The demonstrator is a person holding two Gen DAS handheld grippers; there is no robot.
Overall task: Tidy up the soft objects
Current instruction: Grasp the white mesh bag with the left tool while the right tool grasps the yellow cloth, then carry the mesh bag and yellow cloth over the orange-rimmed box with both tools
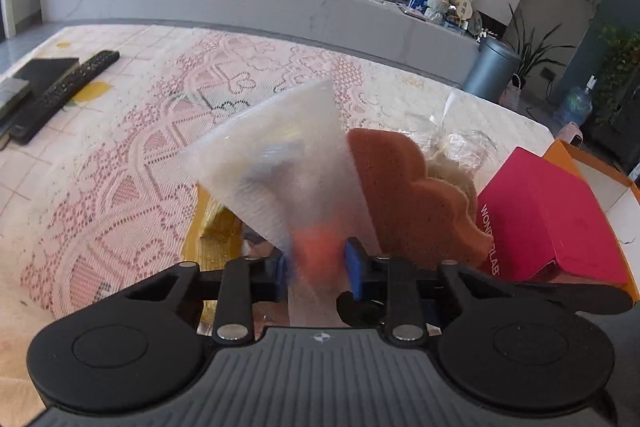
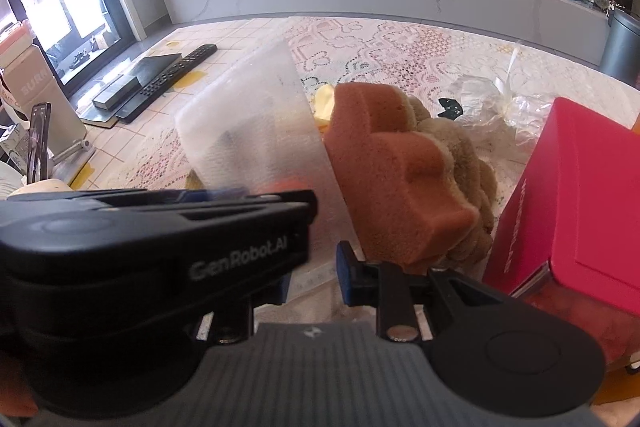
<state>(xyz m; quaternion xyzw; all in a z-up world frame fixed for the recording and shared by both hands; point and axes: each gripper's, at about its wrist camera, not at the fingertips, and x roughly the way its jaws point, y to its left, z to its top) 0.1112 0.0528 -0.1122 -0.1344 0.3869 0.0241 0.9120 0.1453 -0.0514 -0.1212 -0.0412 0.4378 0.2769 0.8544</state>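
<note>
My left gripper [image 1: 316, 263] is shut on a translucent white plastic bag [image 1: 280, 163] that stands up in front of it. An orange cloud-shaped sponge [image 1: 412, 195] with a tan fuzzy back [image 1: 452, 171] stands just right of the bag. In the right wrist view the bag [image 2: 256, 123] and the sponge [image 2: 392, 167] are close ahead. My right gripper [image 2: 312, 275] has a gap between its blue pads; the left gripper body [image 2: 160, 239] crosses in front and hides its left finger. The bag's lower edge hangs between the pads.
A pink box [image 1: 552, 215] inside an orange carton [image 1: 592, 163] stands at the right. Crumpled clear plastic [image 2: 500, 107] lies behind the sponge. Two remotes [image 1: 64, 91] and a dark book lie at the far left of the lace tablecloth [image 1: 120, 163]. A yellow cloth [image 1: 212, 227] lies under the bag.
</note>
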